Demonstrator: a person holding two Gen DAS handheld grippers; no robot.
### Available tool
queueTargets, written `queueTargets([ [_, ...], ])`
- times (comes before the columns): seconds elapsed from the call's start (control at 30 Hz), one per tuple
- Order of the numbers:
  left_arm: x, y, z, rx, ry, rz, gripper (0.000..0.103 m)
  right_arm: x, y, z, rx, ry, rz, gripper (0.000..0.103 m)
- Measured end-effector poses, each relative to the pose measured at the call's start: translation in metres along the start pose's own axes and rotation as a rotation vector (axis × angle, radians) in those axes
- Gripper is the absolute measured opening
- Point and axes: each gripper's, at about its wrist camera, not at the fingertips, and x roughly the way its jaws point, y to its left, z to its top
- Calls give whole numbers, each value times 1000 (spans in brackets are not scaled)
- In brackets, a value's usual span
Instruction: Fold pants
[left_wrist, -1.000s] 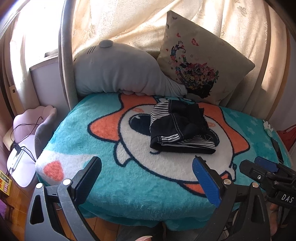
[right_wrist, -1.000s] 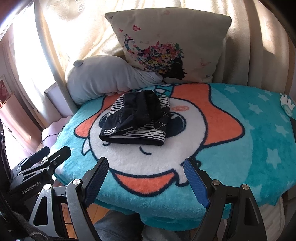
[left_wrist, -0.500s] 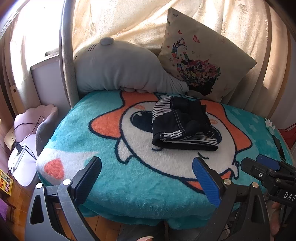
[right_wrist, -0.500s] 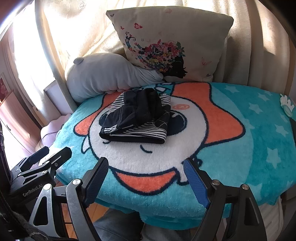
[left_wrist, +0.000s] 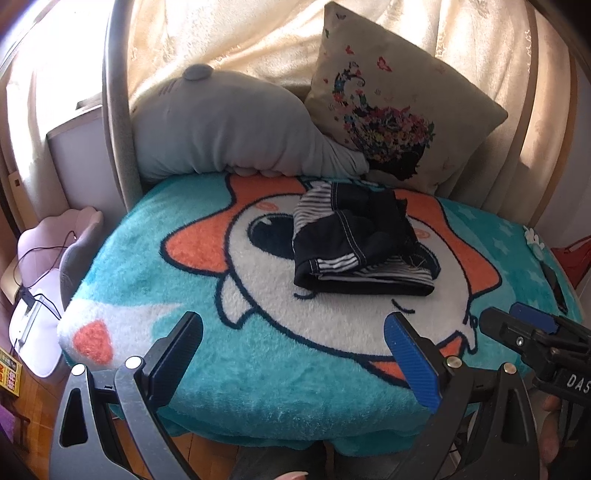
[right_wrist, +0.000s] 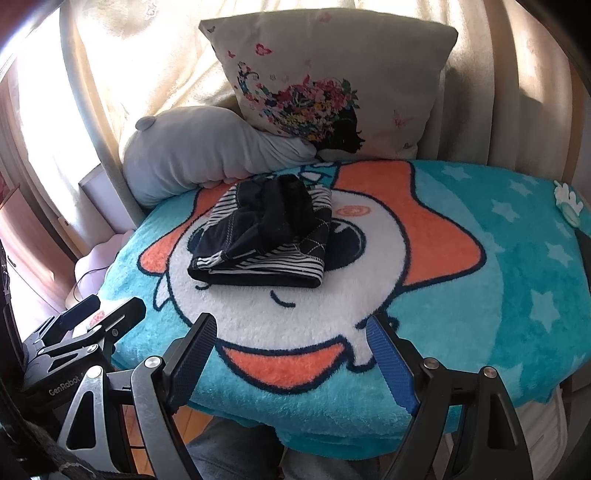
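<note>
A small pair of dark navy pants (left_wrist: 360, 245) with black-and-white striped trim lies in a folded bundle on the white face of a teal cartoon blanket (left_wrist: 258, 354). It also shows in the right wrist view (right_wrist: 264, 229). My left gripper (left_wrist: 295, 345) is open and empty, well short of the pants, over the blanket's near edge. My right gripper (right_wrist: 291, 349) is open and empty, also near the front edge. Each gripper shows at the edge of the other's view: the right one (left_wrist: 532, 332) and the left one (right_wrist: 96, 317).
A grey plush pillow (left_wrist: 229, 129) and a floral cushion (left_wrist: 399, 107) lean against cream curtains behind the pants. A grey curved pole (left_wrist: 118, 99) rises at the left. A pink seat with cables (left_wrist: 48, 251) stands on the wooden floor to the left.
Both grippers have moved slightly forward and up, so the pants and pillows sit a little higher in the views. The pants have not moved. Both grippers stay open.
</note>
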Motion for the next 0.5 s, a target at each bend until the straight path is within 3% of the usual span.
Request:
queueTargets([
  [0.43,50,9,8,-27,53,-9,98,48,-28,10,44,76,-35,86],
  [0.5,56,6,11,-14,55,22,98,53,-36,10,56,66,-25,86],
])
